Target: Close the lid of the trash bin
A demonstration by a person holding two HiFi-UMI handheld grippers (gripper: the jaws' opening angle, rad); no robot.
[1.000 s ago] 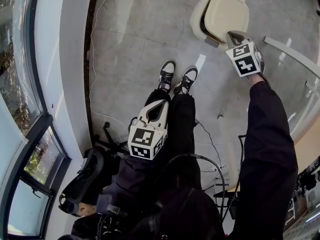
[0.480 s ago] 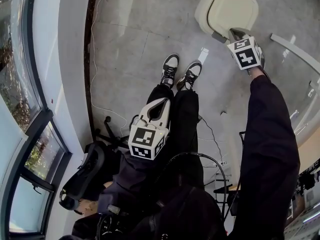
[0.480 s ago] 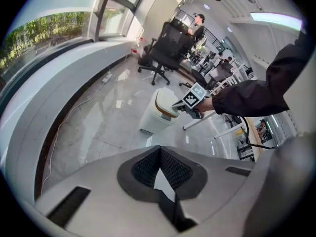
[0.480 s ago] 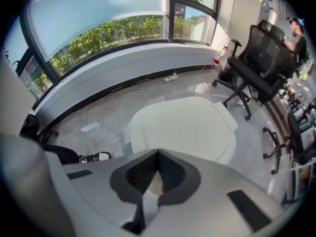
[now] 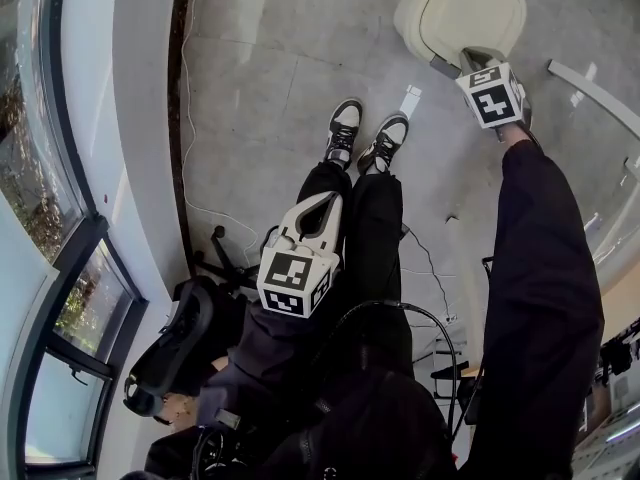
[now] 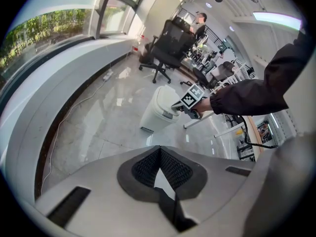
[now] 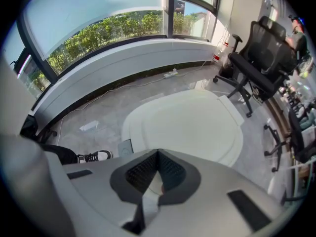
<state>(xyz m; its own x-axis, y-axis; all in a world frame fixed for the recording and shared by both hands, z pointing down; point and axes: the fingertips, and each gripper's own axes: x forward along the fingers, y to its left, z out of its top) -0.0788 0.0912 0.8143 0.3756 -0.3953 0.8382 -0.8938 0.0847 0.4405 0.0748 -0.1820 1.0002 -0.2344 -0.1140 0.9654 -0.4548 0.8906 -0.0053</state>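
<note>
One cream trash bin (image 5: 462,13) is sitting on the floor directly ahead of the right gripper (image 5: 476,61), and its lid (image 7: 187,127) is now lying flat across the top. A second ago a dark gap was showing along the bin's side under a raised lid; half a second ago that gap was already gone. Reading: the lid is seated and the task is looking essentially finished, with only the withdrawal remaining. The right gripper is hovering at the lid's near edge with its jaws pressed together and nothing between them; contact with the lid is not resolvable. The left gripper (image 5: 322,208) is idling well behind, at the person's thigh, jaws likewise closed and empty, pointing toward the bin. Beneath both, a grey polished floor (image 5: 270,78) is reflecting daylight. A white cable (image 6: 58,117) is trailing off to the left gripper's left, along the curved window wall (image 7: 98,38), and black office chairs (image 7: 256,65) are standing beyond the bin.
</note>
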